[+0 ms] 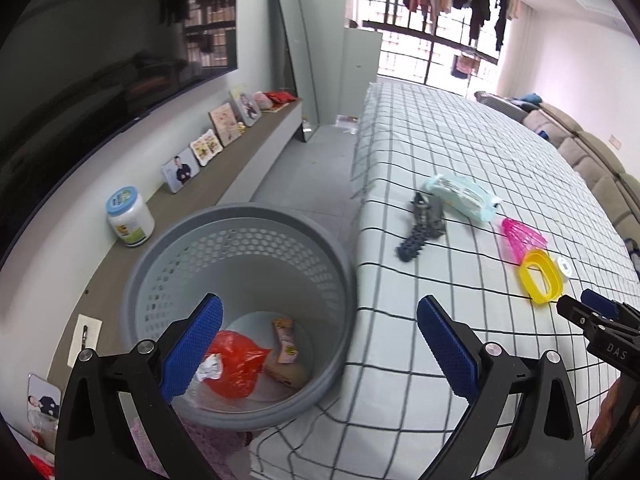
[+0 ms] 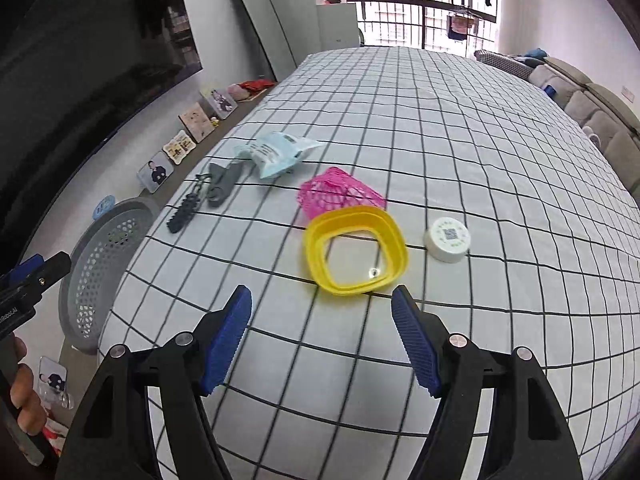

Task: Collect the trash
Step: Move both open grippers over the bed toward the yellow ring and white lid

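The step in hand appears to be the reach for the next piece of trash. The right gripper (image 2: 322, 340) hangs over the checked tablecloth (image 2: 460, 140) with its jaws spread and empty, just short of the yellow square lid (image 2: 356, 254). The left gripper (image 1: 320, 354), jaws likewise spread and empty, sits above the grey basket (image 1: 240, 304), which stands beside the table edge and already contains a red bag (image 1: 236, 364) and a wrapper (image 1: 286, 340). The next move probably calls for straddling one wall of the lid before closing. The pink mesh piece (image 2: 340, 194) touches the lid's far side, and the white round cap (image 2: 448, 238) lies near; both could be nudged. A pale blue packet (image 2: 276, 152) and dark scraps (image 2: 200, 196) lie further off.
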The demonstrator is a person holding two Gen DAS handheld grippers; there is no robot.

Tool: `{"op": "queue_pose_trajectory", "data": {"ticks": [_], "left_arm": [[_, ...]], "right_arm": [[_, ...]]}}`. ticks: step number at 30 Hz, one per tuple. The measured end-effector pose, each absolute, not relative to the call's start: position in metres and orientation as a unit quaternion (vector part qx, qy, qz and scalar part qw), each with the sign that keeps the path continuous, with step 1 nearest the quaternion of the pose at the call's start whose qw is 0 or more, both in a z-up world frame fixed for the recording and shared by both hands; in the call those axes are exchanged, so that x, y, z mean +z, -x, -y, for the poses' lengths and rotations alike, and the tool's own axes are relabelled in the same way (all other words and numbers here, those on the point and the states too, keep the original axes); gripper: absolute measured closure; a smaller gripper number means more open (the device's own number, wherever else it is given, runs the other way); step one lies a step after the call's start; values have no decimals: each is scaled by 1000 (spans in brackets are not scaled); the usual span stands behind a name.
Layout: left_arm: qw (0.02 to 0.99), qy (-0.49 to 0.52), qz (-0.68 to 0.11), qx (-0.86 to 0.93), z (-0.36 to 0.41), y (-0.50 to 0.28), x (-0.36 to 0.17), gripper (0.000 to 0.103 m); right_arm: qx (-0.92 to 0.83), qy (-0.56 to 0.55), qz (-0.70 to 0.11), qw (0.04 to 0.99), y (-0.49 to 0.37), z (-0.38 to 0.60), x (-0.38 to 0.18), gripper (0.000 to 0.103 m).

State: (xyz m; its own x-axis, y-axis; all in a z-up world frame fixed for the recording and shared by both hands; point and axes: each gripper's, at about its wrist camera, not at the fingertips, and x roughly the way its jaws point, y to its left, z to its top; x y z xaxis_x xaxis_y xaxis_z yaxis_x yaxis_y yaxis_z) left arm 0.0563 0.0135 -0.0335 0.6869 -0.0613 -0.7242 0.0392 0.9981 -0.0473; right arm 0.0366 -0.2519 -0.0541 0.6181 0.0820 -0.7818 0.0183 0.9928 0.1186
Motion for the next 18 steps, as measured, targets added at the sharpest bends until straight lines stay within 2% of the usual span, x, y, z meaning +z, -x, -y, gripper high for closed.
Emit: {"op": "queue_pose_trajectory", "data": {"ticks": [18], "left_arm": [[905,-26,-418,-67,50,-81,-48,7]], "right_arm": [[45,-42,-483,874,-86,275,-81,34]]}}
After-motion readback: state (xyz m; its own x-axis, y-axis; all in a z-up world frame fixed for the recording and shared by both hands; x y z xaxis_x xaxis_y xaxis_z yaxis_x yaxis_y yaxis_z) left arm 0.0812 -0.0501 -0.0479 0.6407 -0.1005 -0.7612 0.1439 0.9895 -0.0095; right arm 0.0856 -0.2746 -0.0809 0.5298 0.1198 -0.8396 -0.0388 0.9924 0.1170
